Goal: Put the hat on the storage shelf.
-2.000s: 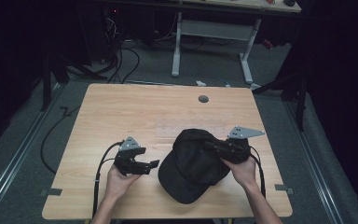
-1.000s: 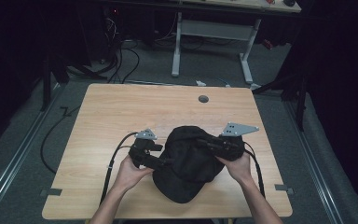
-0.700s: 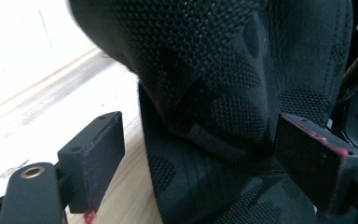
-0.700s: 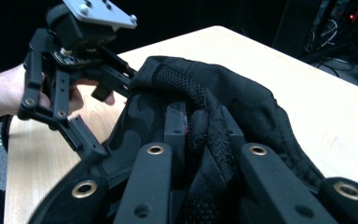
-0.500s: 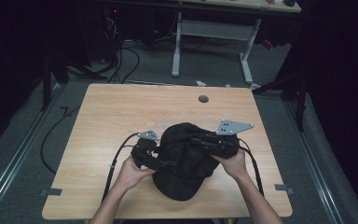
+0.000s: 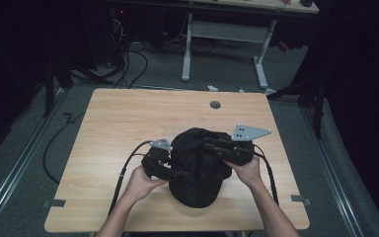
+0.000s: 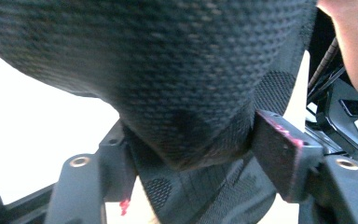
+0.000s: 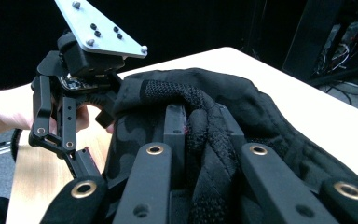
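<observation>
A black cap [image 6: 197, 170] with mesh panels lies bunched on the wooden table [image 6: 128, 123], near its front edge. My left gripper [image 6: 173, 173] reaches into it from the left. In the left gripper view its jaws [image 7: 191, 154] have just been closing and both pads touch a fold of the cap's mesh [image 7: 186, 93]. My right gripper [image 6: 211, 146] comes in from the right, grey plate on top. In the right gripper view its jaws [image 8: 200, 116] are shut on a twisted mesh strip of the cap [image 8: 205, 135], with the left gripper [image 8: 95, 140] beyond at the cap's far edge.
A round grommet hole [image 6: 215, 104] sits near the table's far edge. Behind the table stand another desk's white legs [image 6: 187, 49] and loose cables [image 6: 128, 54] on the floor. Bare wood lies left of and beyond the cap.
My left gripper has come in from the left to the cap's edge and its jaws have narrowed onto the fabric. The cap is bunched up between both grippers.
</observation>
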